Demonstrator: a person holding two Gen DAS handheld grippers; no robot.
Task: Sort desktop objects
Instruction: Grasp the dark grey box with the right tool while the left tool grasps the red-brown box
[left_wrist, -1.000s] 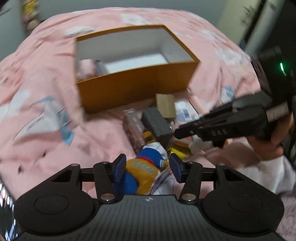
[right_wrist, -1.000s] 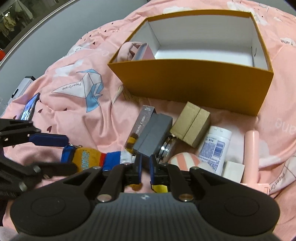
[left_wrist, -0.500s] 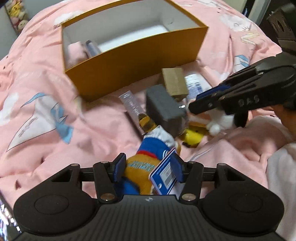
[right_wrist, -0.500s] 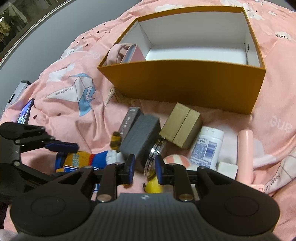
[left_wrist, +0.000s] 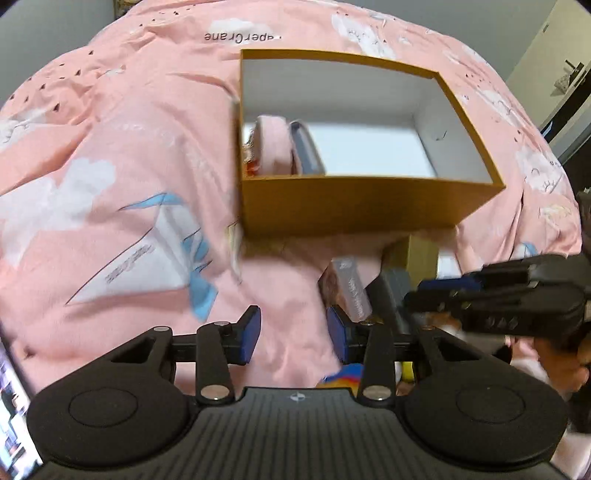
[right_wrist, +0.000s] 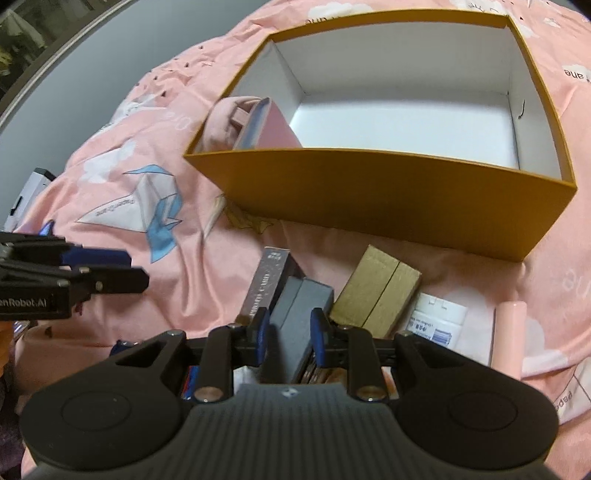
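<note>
Grey box (right_wrist: 300, 317), long axis pointing away, between right tool (right_wrist: 287, 329) pads

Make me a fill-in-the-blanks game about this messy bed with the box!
1. The big box is ______ outside and white inside.
2. The right gripper has its fingers on either side of a ______ box.
3. The bedsheet is mostly ______.
4. Between the left gripper's fingers there is ______.

Missing words: orange; grey; pink; nothing

A bed (left_wrist: 110, 155) fills both views, covered by a rumpled pink quilt (right_wrist: 155, 236) printed with white clouds and paper cranes. A plain grey wall (right_wrist: 96, 55) stands behind it; a pale door (left_wrist: 543, 55) shows at the far right.
</note>
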